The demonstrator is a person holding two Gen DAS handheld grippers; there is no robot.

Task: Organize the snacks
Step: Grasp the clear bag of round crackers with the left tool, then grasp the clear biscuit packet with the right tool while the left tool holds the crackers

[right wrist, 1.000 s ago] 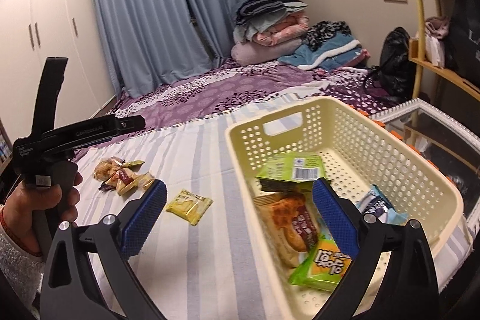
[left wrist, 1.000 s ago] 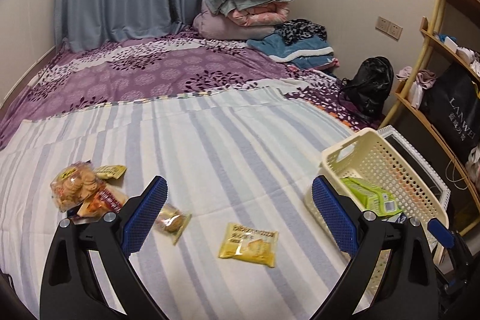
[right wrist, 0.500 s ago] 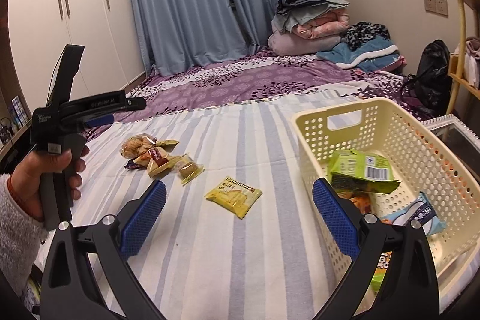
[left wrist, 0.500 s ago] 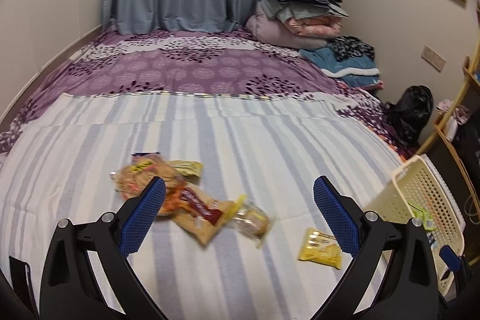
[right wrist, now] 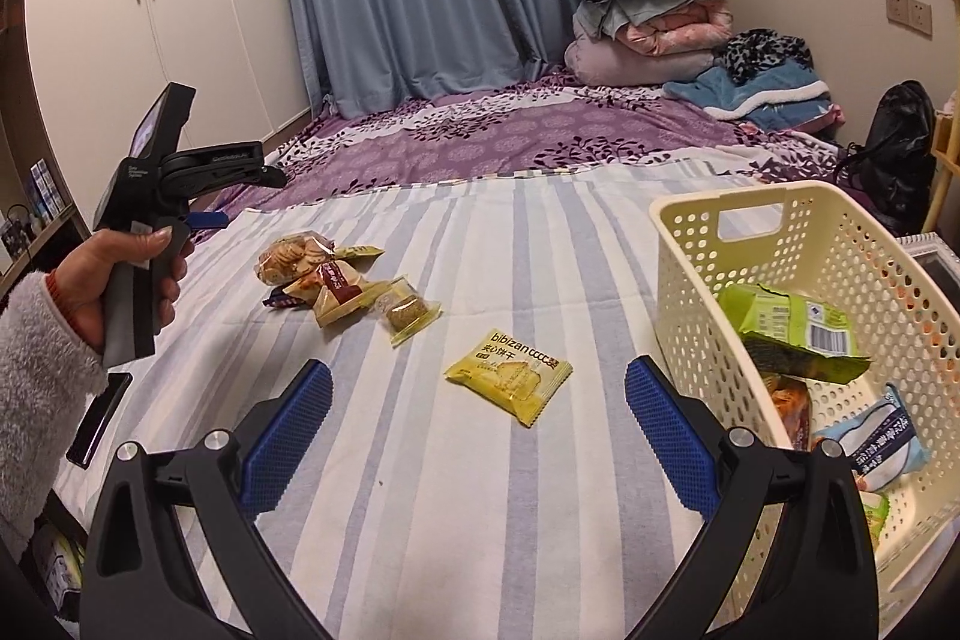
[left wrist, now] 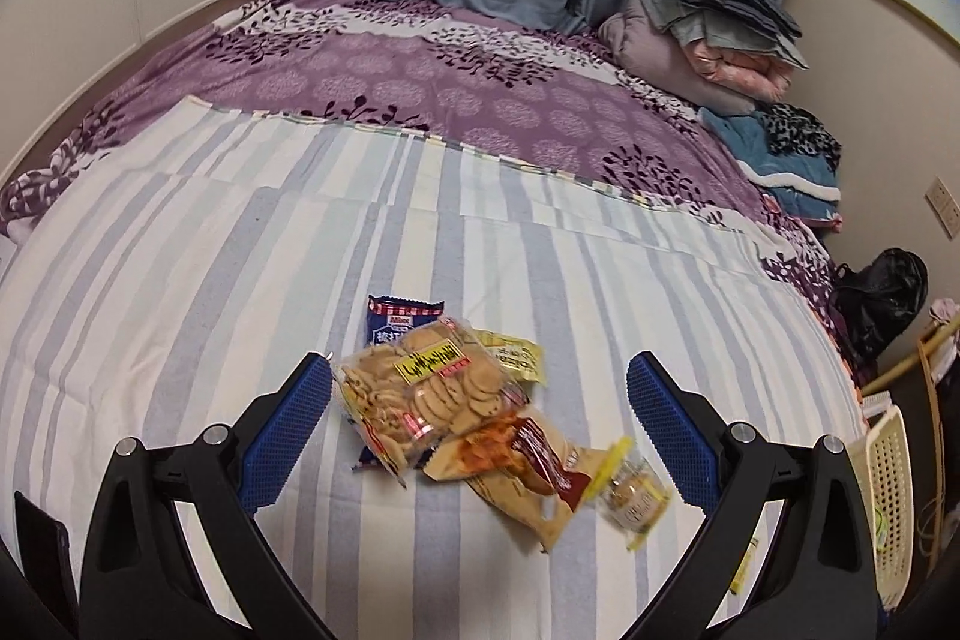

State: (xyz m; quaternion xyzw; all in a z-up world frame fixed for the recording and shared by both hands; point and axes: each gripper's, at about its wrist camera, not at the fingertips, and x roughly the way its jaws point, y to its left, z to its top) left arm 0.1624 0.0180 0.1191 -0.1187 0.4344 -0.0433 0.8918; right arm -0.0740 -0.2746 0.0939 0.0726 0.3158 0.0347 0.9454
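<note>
A pile of snacks lies on the striped sheet: a clear bag of round biscuits (left wrist: 423,388), a tan and red packet (left wrist: 519,463), a small clear-wrapped cookie (left wrist: 633,496), a blue packet (left wrist: 399,319) and a yellow packet (left wrist: 513,355). My left gripper (left wrist: 477,430) is open and empty, just above the pile. A yellow biscuit packet (right wrist: 507,373) lies alone. My right gripper (right wrist: 477,430) is open and empty, near it. The cream basket (right wrist: 690,244) at right holds a green bag (right wrist: 786,325) and other packets.
A black phone (right wrist: 99,418) lies at the bed's left edge. Folded quilts (right wrist: 648,13) and blue clothes (right wrist: 762,91) sit at the bed's far end. A black bag (right wrist: 900,142) and a wooden shelf (right wrist: 942,160) stand at right. The basket also shows in the left wrist view (left wrist: 891,490).
My left gripper has swung left from the basket to over the snack pile. My right gripper has pulled back left out of the basket, over the sheet by the yellow packet.
</note>
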